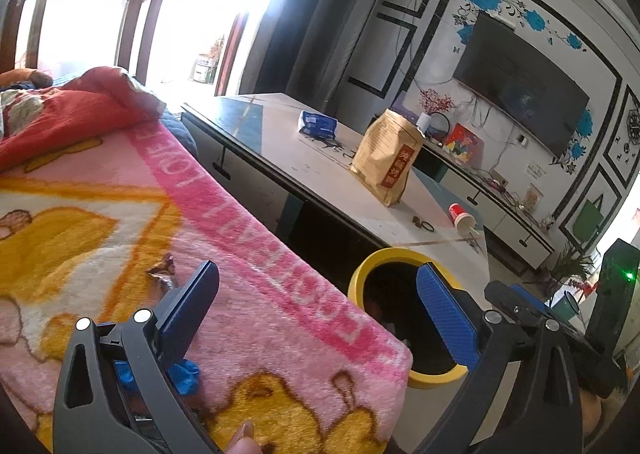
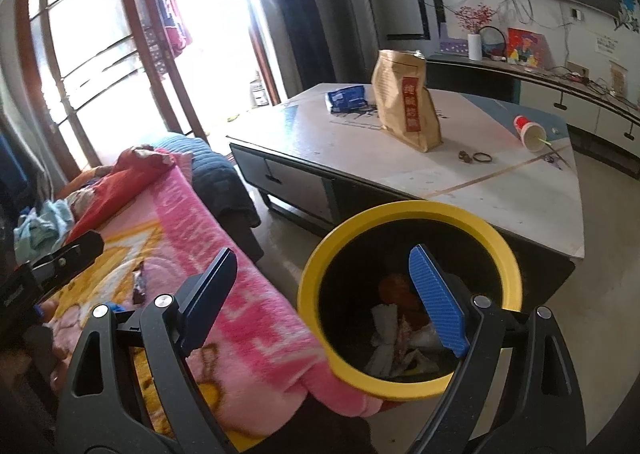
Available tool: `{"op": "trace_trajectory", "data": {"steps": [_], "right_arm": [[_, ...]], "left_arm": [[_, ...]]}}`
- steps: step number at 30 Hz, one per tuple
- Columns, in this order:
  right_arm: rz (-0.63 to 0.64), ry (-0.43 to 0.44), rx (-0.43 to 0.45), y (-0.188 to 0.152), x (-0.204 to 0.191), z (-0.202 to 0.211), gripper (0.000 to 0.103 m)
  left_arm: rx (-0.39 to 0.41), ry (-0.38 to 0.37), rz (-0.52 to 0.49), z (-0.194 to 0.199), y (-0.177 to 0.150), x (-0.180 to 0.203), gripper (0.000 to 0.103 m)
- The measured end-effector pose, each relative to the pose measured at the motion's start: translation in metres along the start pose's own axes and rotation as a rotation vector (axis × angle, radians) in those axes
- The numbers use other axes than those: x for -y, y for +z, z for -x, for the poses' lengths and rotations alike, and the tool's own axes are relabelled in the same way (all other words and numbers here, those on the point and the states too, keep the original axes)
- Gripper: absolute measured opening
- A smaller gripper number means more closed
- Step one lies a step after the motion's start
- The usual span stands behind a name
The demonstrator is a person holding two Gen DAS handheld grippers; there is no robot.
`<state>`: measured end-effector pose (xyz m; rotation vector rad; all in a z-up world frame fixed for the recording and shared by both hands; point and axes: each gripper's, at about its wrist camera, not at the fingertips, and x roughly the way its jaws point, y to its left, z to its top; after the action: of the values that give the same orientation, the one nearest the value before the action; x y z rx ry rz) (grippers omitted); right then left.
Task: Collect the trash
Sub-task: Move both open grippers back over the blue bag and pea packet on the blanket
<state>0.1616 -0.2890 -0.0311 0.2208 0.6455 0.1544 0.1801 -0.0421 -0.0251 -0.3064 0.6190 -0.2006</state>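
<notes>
Wrapper (image 1: 162, 274) lies just beyond open left tool (image 1: 320, 318).

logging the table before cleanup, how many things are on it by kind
paper bag: 1
blue packet: 1
red cup: 1
hair ring: 1
small dark bit: 1
total: 5

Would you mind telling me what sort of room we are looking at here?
Most likely a home living room: a wall-mounted television over a low cabinet, a coffee table with a snack bag, and a sofa under a pink blanket.
</notes>
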Motion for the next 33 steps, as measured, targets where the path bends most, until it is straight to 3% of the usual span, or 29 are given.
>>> {"op": "trace_trajectory", "data": {"steps": [33], "right_arm": [[0.2,0.211,-0.014,-0.03,-0.115,0.014,0.082]], "left_arm": [[0.046,0.112,0.093,0.046,-0.008,-0.074,0.096]]}}
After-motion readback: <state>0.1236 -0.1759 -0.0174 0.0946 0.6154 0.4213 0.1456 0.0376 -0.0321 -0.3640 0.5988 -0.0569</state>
